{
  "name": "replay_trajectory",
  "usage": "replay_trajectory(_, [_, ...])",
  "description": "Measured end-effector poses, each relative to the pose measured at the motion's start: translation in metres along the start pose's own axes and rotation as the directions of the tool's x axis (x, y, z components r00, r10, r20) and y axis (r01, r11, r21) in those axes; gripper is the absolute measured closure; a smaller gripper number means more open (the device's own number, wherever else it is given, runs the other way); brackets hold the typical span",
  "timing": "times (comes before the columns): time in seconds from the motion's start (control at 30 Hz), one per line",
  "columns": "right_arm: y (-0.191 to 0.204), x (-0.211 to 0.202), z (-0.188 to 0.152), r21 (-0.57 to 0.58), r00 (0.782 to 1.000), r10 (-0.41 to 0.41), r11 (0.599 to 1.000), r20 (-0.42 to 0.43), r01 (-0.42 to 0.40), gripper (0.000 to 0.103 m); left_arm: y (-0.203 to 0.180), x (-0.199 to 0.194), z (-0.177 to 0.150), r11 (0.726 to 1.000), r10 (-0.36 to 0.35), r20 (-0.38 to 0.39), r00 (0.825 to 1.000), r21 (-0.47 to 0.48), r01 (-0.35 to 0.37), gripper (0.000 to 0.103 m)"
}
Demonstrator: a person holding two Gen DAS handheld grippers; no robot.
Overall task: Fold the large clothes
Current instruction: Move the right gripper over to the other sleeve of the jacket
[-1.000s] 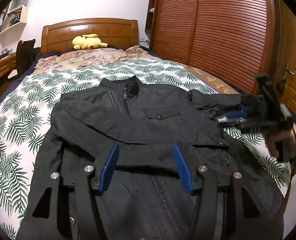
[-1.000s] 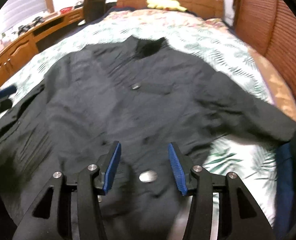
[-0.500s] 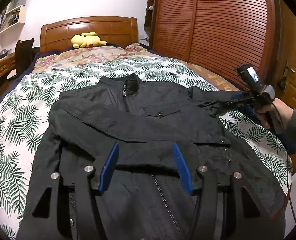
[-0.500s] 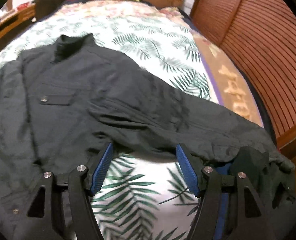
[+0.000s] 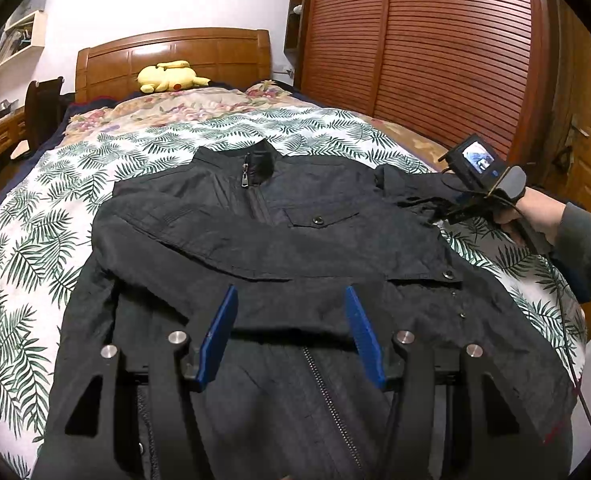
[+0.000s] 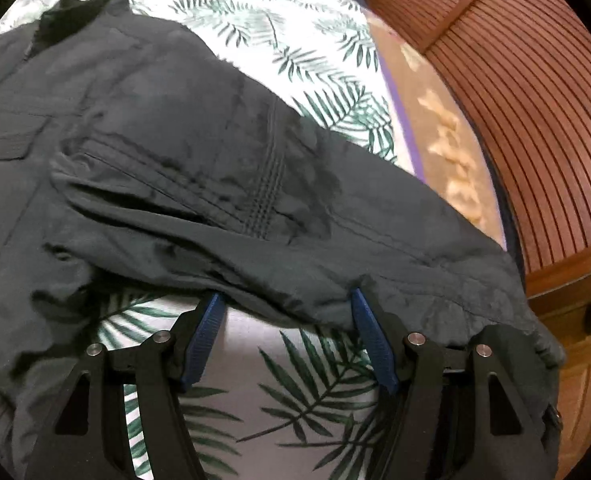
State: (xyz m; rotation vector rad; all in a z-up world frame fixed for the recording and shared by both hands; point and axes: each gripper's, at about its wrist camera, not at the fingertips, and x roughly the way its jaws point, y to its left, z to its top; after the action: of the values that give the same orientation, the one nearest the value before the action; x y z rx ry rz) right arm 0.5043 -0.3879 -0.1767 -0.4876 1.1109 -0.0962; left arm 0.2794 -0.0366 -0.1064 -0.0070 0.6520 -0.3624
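Already my right hand-held gripper [image 6: 287,320] was closing around the jacket [image 5: 295,248] sleeve [image 6: 295,208] on the bed [image 5: 35,240], left hand-held gripper [image 5: 291,320] apart and empty; I feared a shallow bite would slip.

Right tool [image 6: 289,304] closing — left [image 5: 291,300] agape

Dim indoor light, fisheye-warped edges
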Motion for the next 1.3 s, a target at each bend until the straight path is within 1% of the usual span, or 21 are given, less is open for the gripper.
replay_trajectory(0.03, [0.001,0.005,0.0,-0.004,1.0,-0.01,1.0,-0.009,0.01,0.061,0.0,0.0,0.0,1.0,0.0,0.0,1.0,0.0,0.0,0.048])
replay_trajectory(0.07, [0.002,0.008,0.001,-0.003,1.0,-0.017,1.0,-0.017,0.017,0.079,0.001,0.0,0.001,1.0,0.001,0.002,1.0,-0.002,-0.001,0.048])
replay_trajectory(0.1, [0.003,0.009,0.001,-0.001,1.0,-0.022,1.0,-0.016,0.022,0.09,0.002,0.0,0.001,1.0,0.001,0.003,1.0,-0.005,-0.001,0.048])
replay_trajectory(0.17, [0.003,0.004,0.004,0.015,0.999,-0.042,0.999,0.013,0.041,0.096,0.002,-0.001,0.0,1.0,0.002,0.002,1.0,-0.006,-0.002,0.048])
replay_trajectory(0.27, [0.0,-0.015,0.01,0.043,0.994,-0.06,0.997,0.087,0.057,0.099,0.002,-0.002,0.0,1.0,0.004,0.004,1.0,-0.005,-0.004,0.048])
replay_trajectory(0.37, [-0.003,-0.048,0.022,0.076,0.979,-0.061,0.996,0.194,0.047,0.102,0.002,-0.003,0.0,1.0,0.002,0.009,1.0,-0.006,-0.002,0.048])
replay_trajectory(0.47, [0.008,-0.09,0.035,0.068,0.95,-0.005,0.998,0.313,-0.018,0.103,0.003,-0.004,0.001,1.0,0.004,0.012,1.0,-0.006,-0.003,0.048])
replay_trajectory(0.53, [0.029,-0.12,0.042,0.02,0.923,0.049,0.998,0.381,-0.061,0.103,0.003,-0.004,0.001,1.0,0.004,0.012,1.0,-0.009,-0.004,0.048])
replay_trajectory(0.6, [0.056,-0.142,0.047,-0.058,0.904,0.102,0.995,0.415,-0.086,0.103,0.005,-0.005,0.001,1.0,0.006,0.012,1.0,-0.014,-0.005,0.048])
replay_trajectory(0.63, [0.065,-0.147,0.048,-0.082,0.9,0.114,0.993,0.421,-0.088,0.103,0.005,-0.005,0.001,1.0,0.006,0.011,1.0,-0.015,-0.006,0.048])
replay_trajectory(0.7, [0.074,-0.15,0.052,-0.089,0.9,0.143,0.989,0.411,-0.117,0.103,0.006,-0.006,0.0,1.0,0.006,0.013,1.0,-0.016,-0.005,0.048])
replay_trajectory(0.77, [0.071,-0.146,0.054,-0.054,0.902,0.154,0.988,0.404,-0.145,0.103,0.005,-0.007,0.001,1.0,0.003,0.017,1.0,-0.016,-0.003,0.048])
replay_trajectory(0.83, [0.066,-0.138,0.054,-0.024,0.911,0.124,0.992,0.394,-0.125,0.098,0.006,-0.009,0.002,1.0,0.001,0.022,1.0,-0.016,-0.001,0.048])
replay_trajectory(0.87, [0.063,-0.132,0.053,-0.021,0.918,0.112,0.993,0.382,-0.112,0.082,0.006,-0.01,0.002,1.0,0.001,0.023,1.0,-0.018,0.0,0.048])
replay_trajectory(0.9, [0.06,-0.125,0.053,-0.021,0.927,0.101,0.995,0.361,-0.1,0.058,0.006,-0.01,0.003,1.0,0.0,0.024,1.0,-0.019,0.001,0.048])
replay_trajectory(0.93, [0.054,-0.118,0.049,-0.019,0.937,0.092,0.996,0.337,-0.091,0.048,0.007,-0.01,0.003,1.0,-0.001,0.024,1.0,-0.02,0.001,0.048])
replay_trajectory(0.97, [0.047,-0.11,0.047,-0.008,0.946,0.075,0.997,0.316,-0.076,0.042,0.007,-0.011,0.003,1.0,-0.001,0.026,1.0,-0.021,0.002,0.048])
replay_trajectory(1.0, [0.042,-0.106,0.044,0.001,0.95,0.063,0.998,0.304,-0.067,0.041,0.007,-0.011,0.003,1.0,-0.002,0.027,1.0,-0.022,0.002,0.048])
replay_trajectory(1.1, [0.023,-0.082,0.034,0.024,0.974,0.06,0.998,0.218,-0.066,0.041,0.008,-0.011,0.003,1.0,-0.003,0.026,1.0,-0.024,0.004,0.048])
replay_trajectory(1.2, [0.014,-0.066,0.02,0.012,0.986,0.06,0.998,0.155,-0.063,0.041,0.009,-0.011,0.004,1.0,-0.004,0.022,1.0,-0.026,0.005,0.048])
replay_trajectory(1.3, [0.01,-0.052,0.008,-0.007,0.992,0.063,0.998,0.106,-0.062,0.041,0.009,-0.01,0.004,1.0,-0.004,0.019,1.0,-0.025,0.005,0.048])
